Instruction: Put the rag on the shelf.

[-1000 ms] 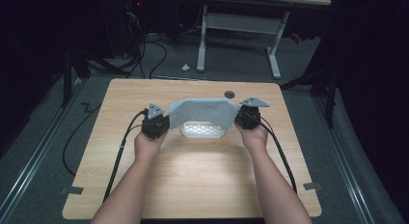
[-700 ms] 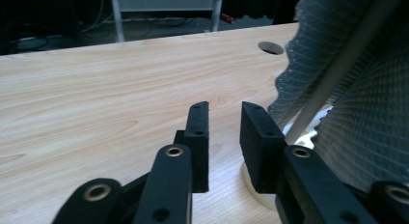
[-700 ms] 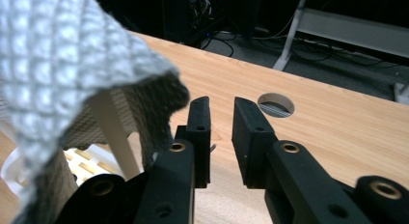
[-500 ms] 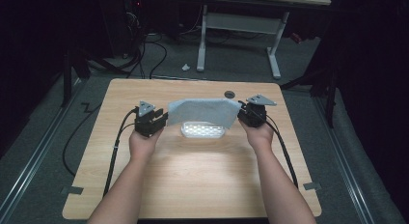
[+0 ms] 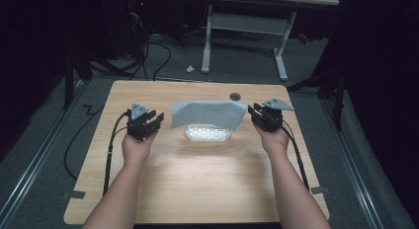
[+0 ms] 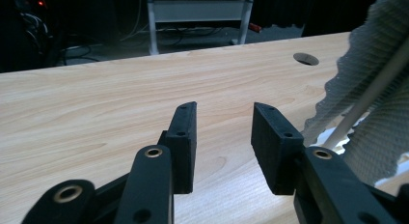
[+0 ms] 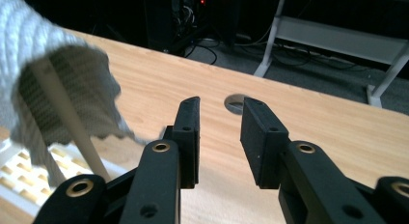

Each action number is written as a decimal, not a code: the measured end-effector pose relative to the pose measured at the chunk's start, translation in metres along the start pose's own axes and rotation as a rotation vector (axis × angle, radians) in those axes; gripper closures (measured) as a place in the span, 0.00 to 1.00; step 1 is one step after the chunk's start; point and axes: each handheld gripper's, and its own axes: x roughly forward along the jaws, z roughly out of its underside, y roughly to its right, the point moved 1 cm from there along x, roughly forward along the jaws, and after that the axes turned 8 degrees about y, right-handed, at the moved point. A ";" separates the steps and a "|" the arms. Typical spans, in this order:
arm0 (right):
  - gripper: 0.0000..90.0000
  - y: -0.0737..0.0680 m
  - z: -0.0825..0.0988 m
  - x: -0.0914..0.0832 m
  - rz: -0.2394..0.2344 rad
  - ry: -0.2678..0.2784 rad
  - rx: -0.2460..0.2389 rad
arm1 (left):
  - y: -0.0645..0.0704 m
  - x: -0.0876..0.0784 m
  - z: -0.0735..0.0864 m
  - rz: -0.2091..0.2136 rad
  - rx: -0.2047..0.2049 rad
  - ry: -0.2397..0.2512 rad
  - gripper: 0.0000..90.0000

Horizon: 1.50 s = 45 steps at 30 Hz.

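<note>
Cloth (image 5: pixel 207 113) drapes over a white rack (image 5: pixel 208 133) at center frame; left gripper (image 5: pixel 157 119) and right gripper (image 5: pixel 253 110) flank it, jaws apart, empty.

High view overhead; gripper views low, sharing table (image 5: pixel 197 189).

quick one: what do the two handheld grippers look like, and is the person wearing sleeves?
Both are black. The left gripper and right gripper each carry a grey three-cornered plate on top and trail a black cable back along the table. Their jaws are flat black blocks on arms with brass-ringed holes. Forearms are bare, no sleeves.
</note>
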 end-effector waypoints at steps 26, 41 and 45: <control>0.48 -0.029 0.009 -0.095 -0.096 0.057 -0.059 | 0.023 -0.096 0.045 0.079 0.049 -0.017 0.37; 0.35 -0.072 0.117 -0.166 -0.076 -0.032 -0.052 | 0.066 -0.146 0.098 0.145 0.194 -0.197 0.38; 0.39 -0.066 0.117 -0.163 -0.056 -0.016 -0.031 | 0.067 -0.139 0.099 0.165 0.140 -0.192 0.38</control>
